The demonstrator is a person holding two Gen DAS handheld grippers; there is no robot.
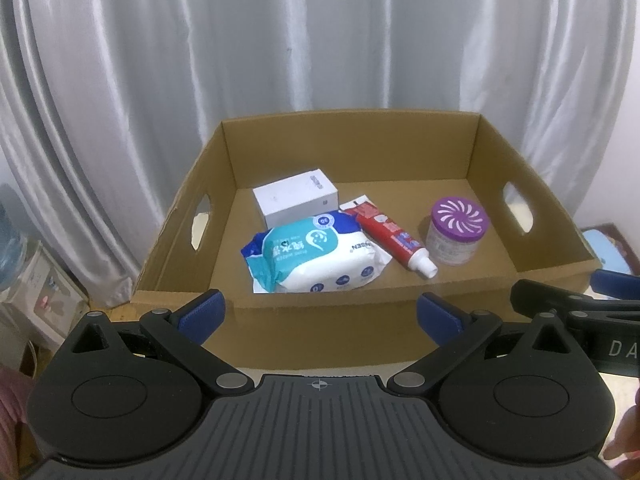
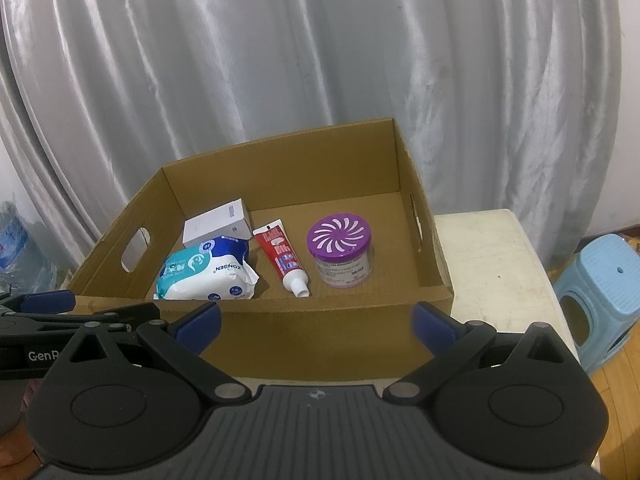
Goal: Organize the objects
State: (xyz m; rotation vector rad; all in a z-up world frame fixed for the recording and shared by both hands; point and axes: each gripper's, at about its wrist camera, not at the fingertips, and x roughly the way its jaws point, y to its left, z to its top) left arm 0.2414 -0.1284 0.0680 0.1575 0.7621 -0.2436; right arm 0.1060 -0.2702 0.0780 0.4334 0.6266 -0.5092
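I hold both grippers in front of the open brown cardboard box (image 1: 320, 332) with cut-out handles in its side walls, and everything below is placed against that box

My left gripper (image 1: 319, 312) hangs before the box's near wall, its blue-padded fingers (image 1: 202, 312) spread wide with nothing between them. My right gripper (image 2: 316, 322) sits the same way before the near wall further right, fingers (image 2: 434, 324) wide apart and holding nothing; in the left wrist view its black arm shows at the box's right near corner

Inside the box, going left to right: a small white rectangular carton (image 1: 296, 196) lies toward the back left of the floor. Just in front of it, touching its lower edge, rests a soft white and teal pack of wet wipes (image 1: 316, 256) with a blue end, lying flat and reaching close to the near wall. Beside the pack on its right lies a red tube with a white cap (image 1: 390, 234), slanted, cap toward the near wall. To the right of the tube, a little apart from it, stands a round clear plastic jar with a purple swirl-vented lid (image 1: 456, 230), upright, near the box's right wall

The box stands on a pale, scuffed counter (image 2: 492, 256) that shows past its right wall, and a light blue plastic stool (image 2: 604, 296) stands beyond the counter's right edge. Behind the box hangs a shiny silver-grey curtain (image 2: 320, 60)
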